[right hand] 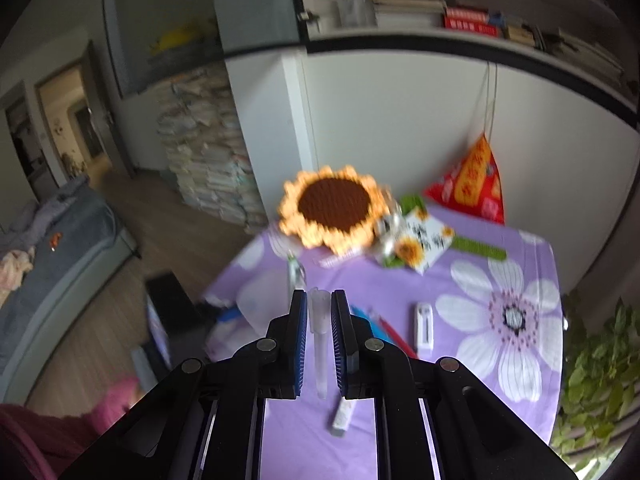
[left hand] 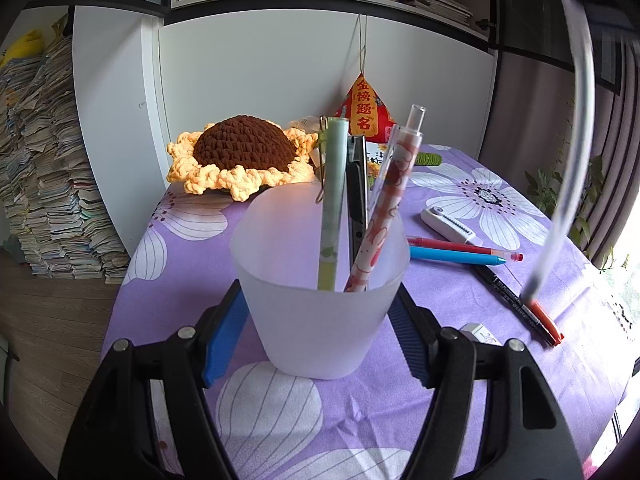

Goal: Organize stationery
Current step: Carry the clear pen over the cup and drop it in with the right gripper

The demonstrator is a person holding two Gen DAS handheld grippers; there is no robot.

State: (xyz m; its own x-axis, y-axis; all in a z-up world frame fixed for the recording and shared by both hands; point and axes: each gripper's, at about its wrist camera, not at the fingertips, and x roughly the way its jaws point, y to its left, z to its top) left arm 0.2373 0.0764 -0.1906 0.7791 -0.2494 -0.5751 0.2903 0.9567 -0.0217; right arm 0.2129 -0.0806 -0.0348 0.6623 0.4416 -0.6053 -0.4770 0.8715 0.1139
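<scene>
My left gripper (left hand: 320, 312) is shut on a frosted white cup (left hand: 320, 300) that stands on the purple flowered tablecloth (left hand: 280, 420). The cup holds a green pen (left hand: 334, 200), a black item (left hand: 357, 196) and a pink patterned pen (left hand: 384, 216). My right gripper (right hand: 319, 320) is shut on a clear pen (right hand: 320, 340) and holds it well above the table. That pen shows as a blurred clear streak at the right of the left wrist view (left hand: 576, 140). On the cloth lie a red pen (left hand: 460, 246), a blue pen (left hand: 456, 257) and black and orange markers (left hand: 524, 308).
A crocheted sunflower (left hand: 240, 156) and a red pouch (left hand: 364, 108) sit at the table's back. A white correction tape (left hand: 448, 222) and an eraser (left hand: 478, 332) lie on the cloth. Stacked papers (left hand: 44, 160) stand left by the wall. Plants (right hand: 600, 368) are at the right.
</scene>
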